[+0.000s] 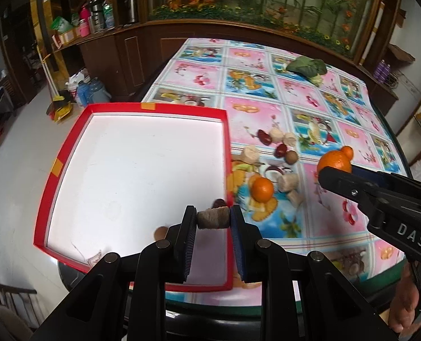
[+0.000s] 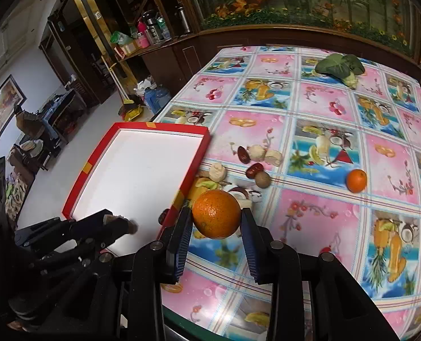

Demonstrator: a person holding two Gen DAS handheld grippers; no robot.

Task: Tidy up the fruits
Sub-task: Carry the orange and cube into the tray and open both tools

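My left gripper point(image 1: 213, 220) is shut on a brownish cylindrical piece point(image 1: 212, 220) above the right edge of the red tray point(image 1: 68, 153), which has a white floor. My right gripper point(image 2: 216, 218) is shut on an orange point(image 2: 216, 213) and holds it above the tablecloth beside the tray point(image 2: 81, 176); it shows in the left wrist view point(image 1: 336, 180) with the orange point(image 1: 333, 162). Another orange point(image 1: 262, 189) lies by the tray. A third orange point(image 2: 356, 180) lies further right. Red dates point(image 2: 253, 170), beige pieces point(image 2: 257, 153) and a brown round fruit point(image 2: 263, 179) lie scattered.
A leafy green vegetable point(image 2: 339, 65) lies at the table's far side. A brown fruit point(image 1: 161, 231) and a small piece point(image 1: 94, 258) lie in the tray's near part. The tray overhangs the table's left edge. A wooden cabinet point(image 1: 119, 54) stands behind.
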